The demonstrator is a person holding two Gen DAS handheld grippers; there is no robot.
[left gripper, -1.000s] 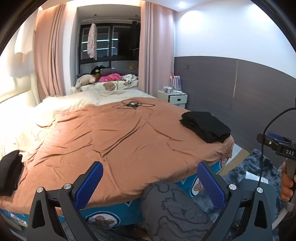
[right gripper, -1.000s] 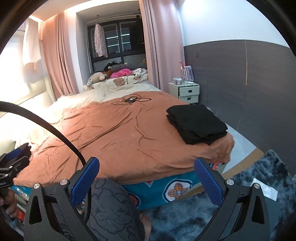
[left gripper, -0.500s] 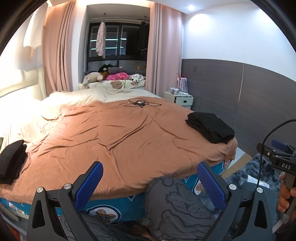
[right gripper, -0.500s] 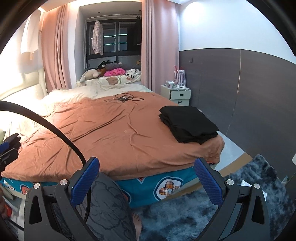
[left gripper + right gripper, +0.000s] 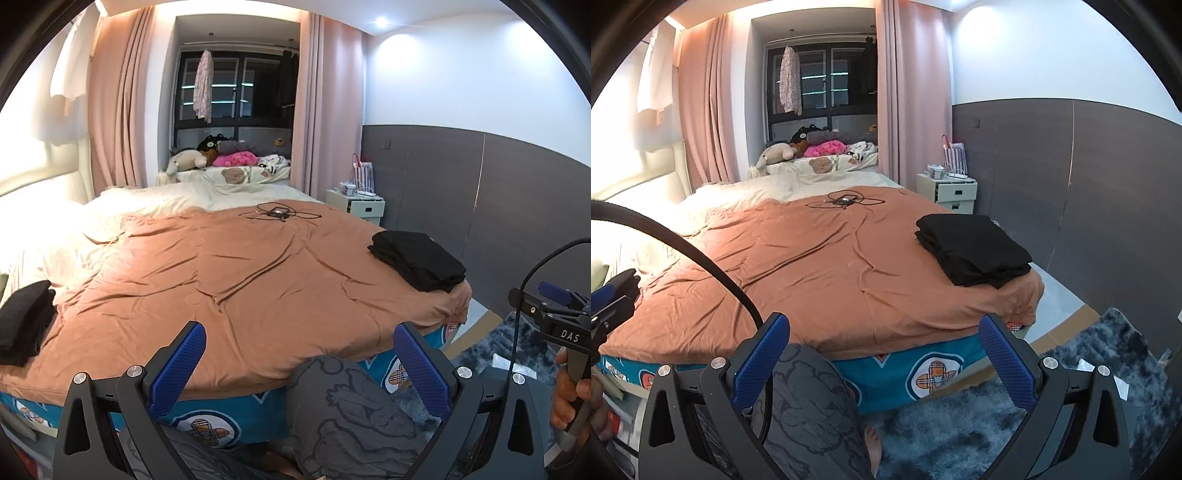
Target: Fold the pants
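A folded stack of black pants (image 5: 419,260) (image 5: 975,247) lies on the right near corner of the orange bedspread (image 5: 240,273) (image 5: 827,266). Another black folded garment (image 5: 24,325) sits at the bed's left edge. My left gripper (image 5: 299,363) is open, held back from the foot of the bed with nothing between its blue pads. My right gripper (image 5: 884,356) is open too and holds nothing. Both hover over a person's knee in grey patterned trousers (image 5: 343,406) (image 5: 812,406).
A tangle of black cable (image 5: 277,213) (image 5: 846,201) lies far up the bed. A white nightstand (image 5: 947,192) stands at the right wall. A shaggy blue-grey rug (image 5: 1071,398) covers the floor beside the bed. Stuffed toys (image 5: 221,157) fill the window ledge.
Both grippers have tilted upward and pulled slightly back from the bed, so more of the room and ceiling shows. Both stay open. The pants stack has not moved.
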